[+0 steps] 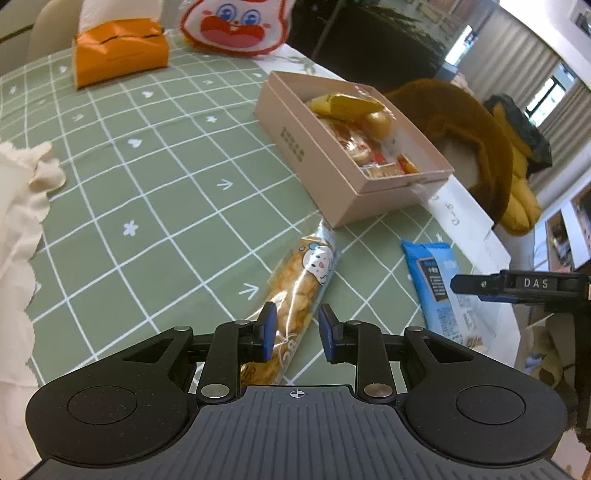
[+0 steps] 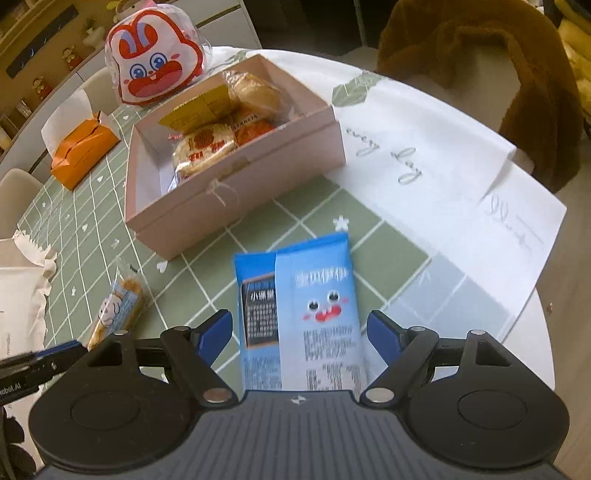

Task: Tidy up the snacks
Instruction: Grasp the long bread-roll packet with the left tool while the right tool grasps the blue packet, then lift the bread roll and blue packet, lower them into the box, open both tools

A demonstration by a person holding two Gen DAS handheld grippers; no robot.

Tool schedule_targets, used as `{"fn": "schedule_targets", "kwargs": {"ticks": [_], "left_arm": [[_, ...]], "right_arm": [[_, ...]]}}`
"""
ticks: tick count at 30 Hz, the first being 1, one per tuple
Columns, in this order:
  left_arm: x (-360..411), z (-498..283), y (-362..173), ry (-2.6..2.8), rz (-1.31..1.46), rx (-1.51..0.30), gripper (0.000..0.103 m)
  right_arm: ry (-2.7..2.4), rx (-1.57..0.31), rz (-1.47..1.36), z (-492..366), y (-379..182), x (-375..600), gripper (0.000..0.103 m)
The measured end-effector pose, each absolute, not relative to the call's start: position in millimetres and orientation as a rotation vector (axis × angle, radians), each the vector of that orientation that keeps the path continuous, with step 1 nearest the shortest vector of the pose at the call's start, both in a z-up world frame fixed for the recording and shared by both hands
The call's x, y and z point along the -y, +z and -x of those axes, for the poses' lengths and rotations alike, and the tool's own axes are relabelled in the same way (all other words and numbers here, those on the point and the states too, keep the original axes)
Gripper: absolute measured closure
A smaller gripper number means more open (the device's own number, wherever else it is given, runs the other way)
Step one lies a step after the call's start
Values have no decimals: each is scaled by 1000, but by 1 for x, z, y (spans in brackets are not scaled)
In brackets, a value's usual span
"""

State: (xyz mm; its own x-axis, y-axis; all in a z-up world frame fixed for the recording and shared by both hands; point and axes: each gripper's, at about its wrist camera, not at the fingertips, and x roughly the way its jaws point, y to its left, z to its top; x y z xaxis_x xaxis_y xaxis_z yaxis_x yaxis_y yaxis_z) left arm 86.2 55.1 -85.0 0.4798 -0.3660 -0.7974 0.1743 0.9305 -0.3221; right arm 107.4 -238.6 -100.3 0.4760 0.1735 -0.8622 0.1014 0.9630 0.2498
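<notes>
A pink open box [image 1: 314, 155] with several wrapped snacks stands on the green checked tablecloth; it also shows in the right wrist view [image 2: 236, 184]. A long clear pack of fried snacks [image 1: 299, 291] lies in front of it, its near end between the fingers of my left gripper [image 1: 297, 330], which is open around it. A blue snack pack [image 2: 299, 314] lies flat on the cloth between the fingers of my right gripper [image 2: 301, 332], which is wide open. The long pack [image 2: 118, 310] lies to the left in the right wrist view.
An orange tissue pack [image 1: 118, 51] and a red-and-white rabbit bag [image 1: 236, 26] lie at the far side. White paper [image 2: 443, 177] covers the right of the table. A brown coat [image 2: 480, 74] hangs on a chair beyond. White cloth [image 1: 18, 221] lies at the left.
</notes>
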Motion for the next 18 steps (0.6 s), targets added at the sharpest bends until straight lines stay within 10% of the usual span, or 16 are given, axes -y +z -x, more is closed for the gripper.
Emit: {"fn": "schedule_targets", "kwargs": {"ticks": [18], "left_arm": [[-30,-96,-100,-263,94,-1034,56]], "right_arm": [[35,-1118,-211,-95,-121,228,16]]}}
